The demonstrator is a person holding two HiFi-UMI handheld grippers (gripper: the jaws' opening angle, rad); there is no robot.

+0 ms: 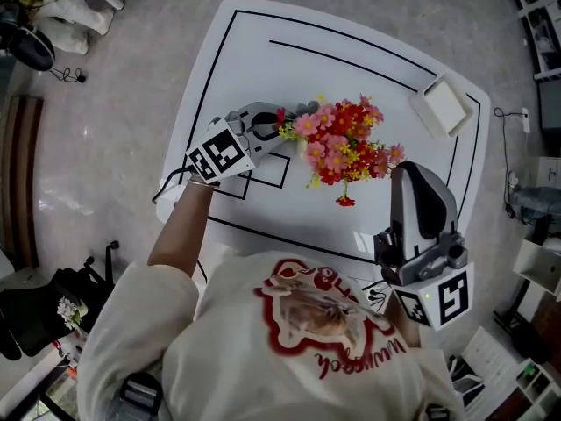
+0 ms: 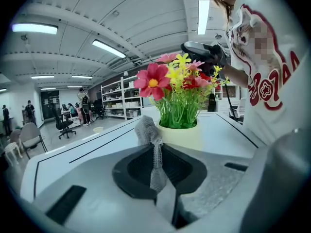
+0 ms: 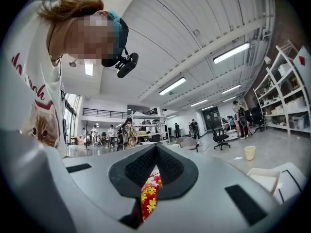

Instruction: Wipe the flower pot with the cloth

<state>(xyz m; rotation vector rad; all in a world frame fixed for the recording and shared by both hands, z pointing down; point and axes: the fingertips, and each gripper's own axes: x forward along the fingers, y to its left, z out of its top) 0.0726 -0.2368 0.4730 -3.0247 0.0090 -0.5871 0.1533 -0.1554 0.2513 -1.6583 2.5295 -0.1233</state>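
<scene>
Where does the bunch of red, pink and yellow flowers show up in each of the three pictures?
Head view: red, pink and yellow flower bunch at picture centre.
Left gripper view: upper centre, beyond the jaws.
Right gripper view: low centre, a sliver between the jaws.
Shared landmark: white table with black lines.

This is a large open lab or workshop hall. Long strip lights (image 2: 108, 48) hang from a high ceiling of pale beams and panels. Tall open shelving racks (image 2: 116, 98) loaded with boxes line the walls, and wheeled office chairs (image 2: 63, 125) stand on the polished grey floor (image 1: 114, 103). Several people (image 2: 83, 101) stand at stations far off. A railed upper gallery (image 3: 104, 113) runs along the back wall. The white tabletop (image 1: 351, 42) carries black marked-out outlines, and cables (image 1: 70, 74) trail on the floor beside it.
</scene>
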